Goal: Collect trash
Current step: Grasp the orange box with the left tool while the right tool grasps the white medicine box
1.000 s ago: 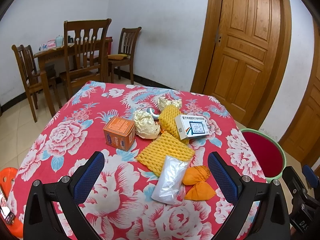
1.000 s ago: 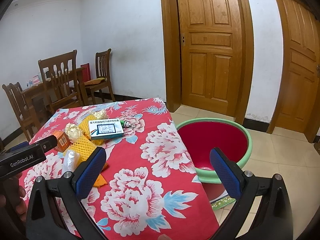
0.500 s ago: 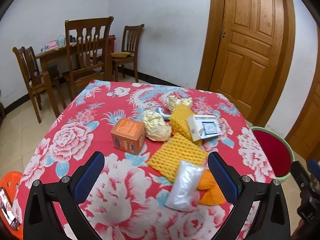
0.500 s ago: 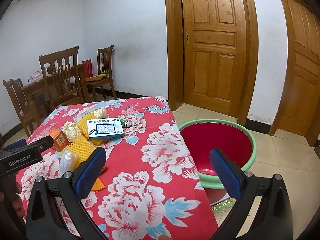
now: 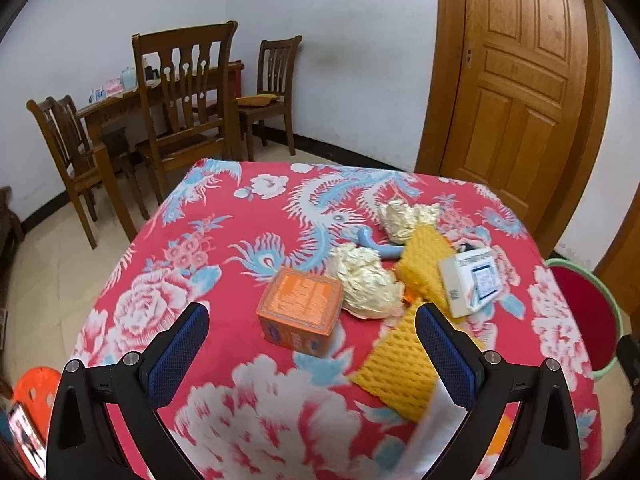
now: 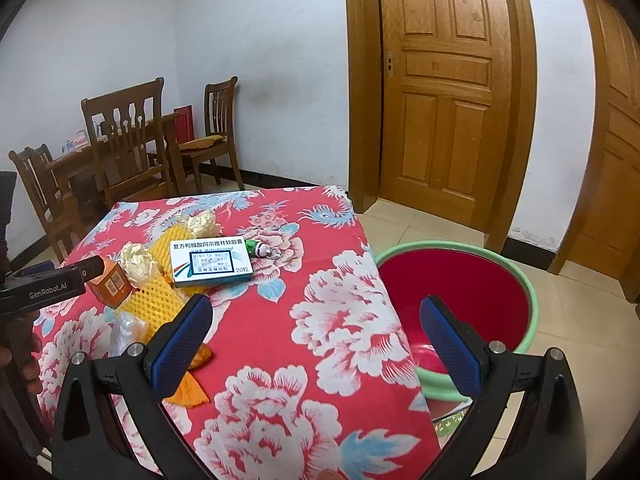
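Trash lies on a red flowered tablecloth (image 5: 208, 264): an orange box (image 5: 299, 311), crumpled yellow paper (image 5: 366, 282), yellow foam nets (image 5: 400, 368), a white medicine box (image 5: 474, 282) and a clear plastic bag (image 6: 126, 330). My left gripper (image 5: 312, 344) is open, hovering just in front of the orange box with nothing between its fingers. My right gripper (image 6: 316, 332) is open and empty above the table's right side, beside a red basin with a green rim (image 6: 456, 292) on the floor. The left gripper's body (image 6: 48, 284) shows in the right wrist view.
A wooden dining table and chairs (image 5: 176, 104) stand at the back left, with wooden doors (image 5: 516, 92) behind the table. An orange stool (image 5: 34, 392) sits on the floor at the lower left. A small green object (image 6: 262, 249) lies near the medicine box.
My left gripper has moved left and closer, so the orange box now sits centred ahead of it. The right gripper has drifted slightly; both stay open.
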Tool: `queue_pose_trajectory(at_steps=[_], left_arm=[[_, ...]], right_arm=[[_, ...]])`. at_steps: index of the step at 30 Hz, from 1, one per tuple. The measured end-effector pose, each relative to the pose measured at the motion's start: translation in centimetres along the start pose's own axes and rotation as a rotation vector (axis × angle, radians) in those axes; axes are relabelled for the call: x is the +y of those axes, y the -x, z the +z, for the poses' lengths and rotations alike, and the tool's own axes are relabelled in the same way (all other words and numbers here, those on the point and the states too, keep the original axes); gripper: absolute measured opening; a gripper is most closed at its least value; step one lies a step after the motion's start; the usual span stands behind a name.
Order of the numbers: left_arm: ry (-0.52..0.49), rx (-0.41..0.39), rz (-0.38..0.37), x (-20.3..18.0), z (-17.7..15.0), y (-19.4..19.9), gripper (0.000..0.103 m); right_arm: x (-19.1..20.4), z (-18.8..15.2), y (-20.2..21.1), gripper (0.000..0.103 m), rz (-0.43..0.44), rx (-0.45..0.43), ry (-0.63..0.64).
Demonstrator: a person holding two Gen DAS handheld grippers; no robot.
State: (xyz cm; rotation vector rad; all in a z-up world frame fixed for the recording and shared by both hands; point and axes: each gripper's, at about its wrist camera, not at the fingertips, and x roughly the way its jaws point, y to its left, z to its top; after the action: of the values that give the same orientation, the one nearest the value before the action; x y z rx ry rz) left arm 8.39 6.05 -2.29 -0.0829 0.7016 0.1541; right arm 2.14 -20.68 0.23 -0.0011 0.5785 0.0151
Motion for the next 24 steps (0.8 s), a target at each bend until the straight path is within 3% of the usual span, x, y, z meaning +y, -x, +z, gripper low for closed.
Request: queue_pose_trajectory(at_steps=[12,24], left_arm=[[0.016,0.057,0.013,1.6,0.5,-3.2,0.102],[0.021,0.115,-0.022,2.0,0.4,-5.8,0.094]], right_arm=[[3.4,2.9,-4.7,0.102,0.139,0.095,0.078],[6.9,3.8,-11.9,0.102,0.269,0.247,0.126]])
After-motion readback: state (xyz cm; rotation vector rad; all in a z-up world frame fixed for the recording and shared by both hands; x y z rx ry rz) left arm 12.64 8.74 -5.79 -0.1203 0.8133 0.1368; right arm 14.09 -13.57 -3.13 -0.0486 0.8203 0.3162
